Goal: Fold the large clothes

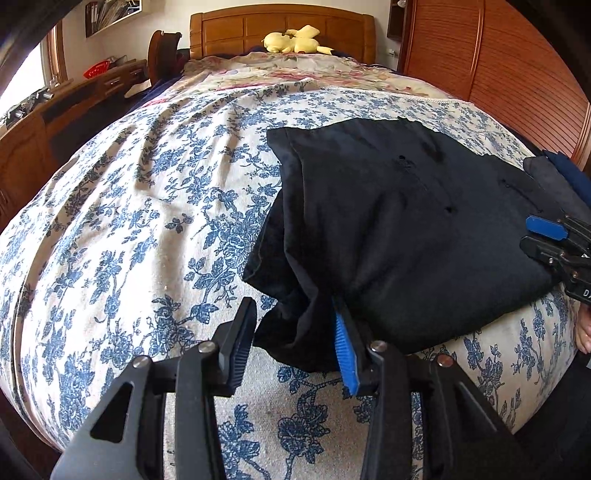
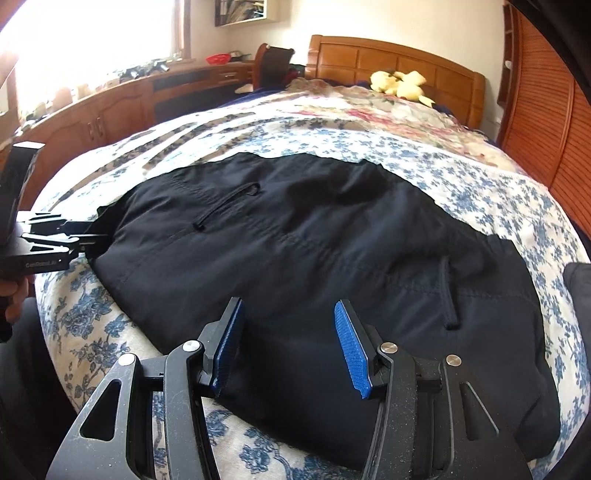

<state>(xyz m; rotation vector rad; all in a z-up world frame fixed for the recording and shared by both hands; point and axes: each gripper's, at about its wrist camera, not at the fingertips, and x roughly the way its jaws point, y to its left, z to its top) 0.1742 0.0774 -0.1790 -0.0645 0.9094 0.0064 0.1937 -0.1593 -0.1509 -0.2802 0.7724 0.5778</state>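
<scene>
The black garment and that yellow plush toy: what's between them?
Only bedding: the blue-flowered sheet, then a pink-flowered cover, lie between garment and plush toy; both views show it.

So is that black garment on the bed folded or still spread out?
Folded, at least partly: the black garment lies doubled over on the bed, with stacked layers showing at its left edge. How many folds, I cannot tell.

Daylit, bright overall. Strongest light from a window (image 2: 92, 44) far left in the right wrist view, blown out to white with haze spilling over the cabinets (image 2: 110, 114) beneath. Soft, shallow shadows in the bedspread (image 1: 147, 206) creases. Black garment (image 2: 314, 240) underexposed, folds barely legible. Heavy fisheye bulge, bed (image 1: 280, 26) curved like a dome, dark vignette at the corners. Slight motion smear on the far-left bedspread pattern in the right wrist view; sharp elsewhere.
</scene>
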